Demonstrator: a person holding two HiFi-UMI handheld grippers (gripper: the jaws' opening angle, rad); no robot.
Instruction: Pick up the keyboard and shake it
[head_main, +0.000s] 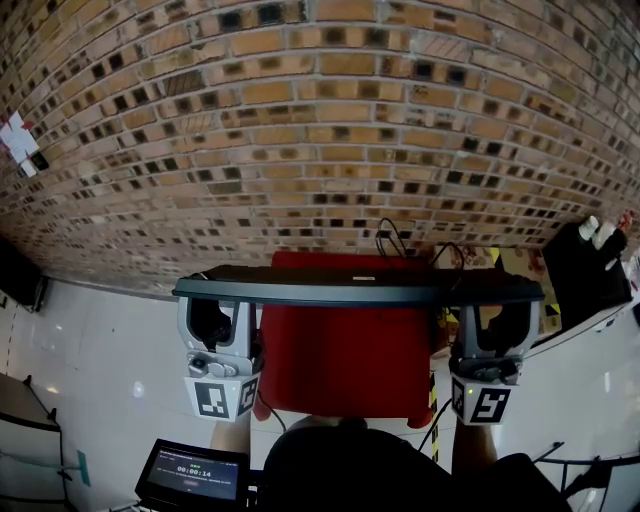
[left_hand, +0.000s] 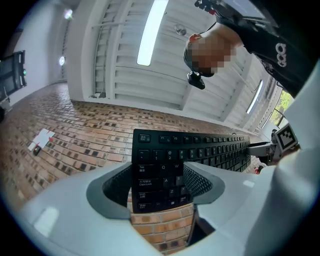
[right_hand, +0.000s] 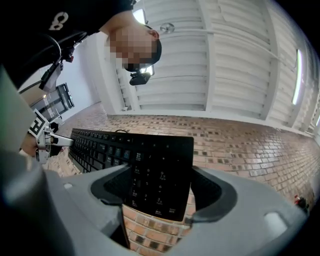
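Observation:
A long black keyboard (head_main: 360, 291) hangs in the air, edge-on in the head view, held level at both ends. My left gripper (head_main: 217, 306) is shut on its left end; in the left gripper view the keyboard (left_hand: 200, 150) sits between the grey pads of that gripper (left_hand: 157, 182), keys facing up. My right gripper (head_main: 490, 308) is shut on the right end; in the right gripper view the number-pad end of the keyboard (right_hand: 155, 155) lies between the pads of that gripper (right_hand: 162, 187). The person's head and a ceiling show behind the keyboard.
A red mat (head_main: 345, 350) lies on the white table (head_main: 110, 340) under the keyboard. Black cables (head_main: 395, 240) run from behind it. A brick wall (head_main: 320, 120) rises beyond. A black box (head_main: 585, 270) stands at the right, a small screen (head_main: 190, 470) at the bottom left.

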